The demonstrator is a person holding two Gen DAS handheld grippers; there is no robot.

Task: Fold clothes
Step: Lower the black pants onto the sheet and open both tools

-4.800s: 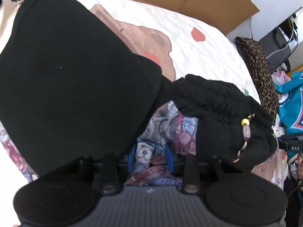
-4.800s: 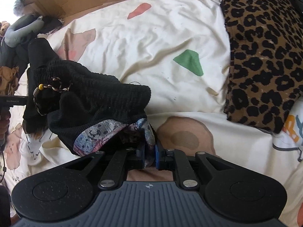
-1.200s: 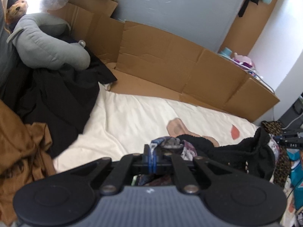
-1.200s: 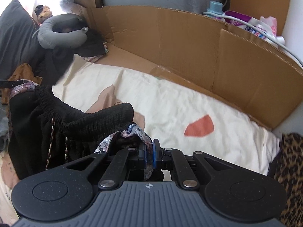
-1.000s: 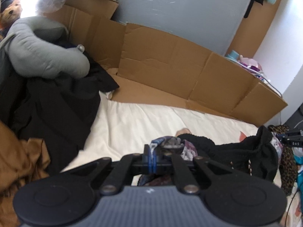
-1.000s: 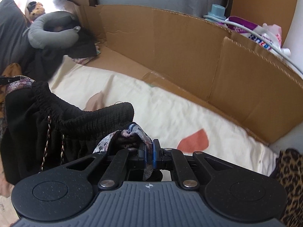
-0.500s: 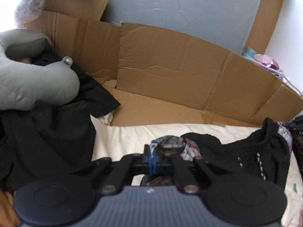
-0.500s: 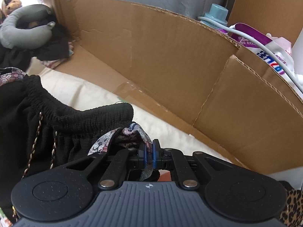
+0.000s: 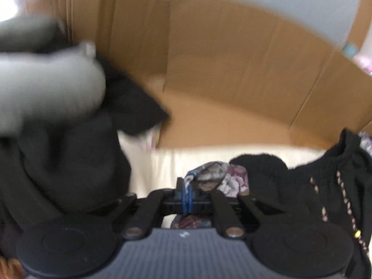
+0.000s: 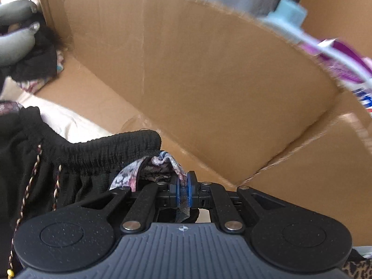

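A black garment (image 9: 267, 174) with an elastic waistband (image 10: 104, 153) and a braided drawstring (image 10: 30, 186) hangs stretched between my two grippers. Its patterned pink-and-blue inner edge (image 9: 216, 172) bunches at each pair of blue pads. In the blurred left wrist view, my left gripper (image 9: 187, 195) pinches that edge, its jaws starting to open with cloth still between them. My right gripper (image 10: 183, 190) grips the patterned edge (image 10: 162, 162) at the other end, and its jaws are opening too, the fabric still pressed between the pads.
A brown cardboard wall (image 10: 209, 81) stands close ahead, its flap lying on the white bed sheet (image 10: 69, 121). A grey neck pillow (image 9: 46, 88) and dark clothes (image 9: 69, 162) pile up at the left. A blue-capped bottle (image 10: 290, 9) and a purple packet (image 10: 344, 60) sit behind the cardboard.
Both grippers have carried the garment forward and down towards the cardboard wall, which now fills both views. Less of the sheet shows. The right pads stand slightly wider apart.
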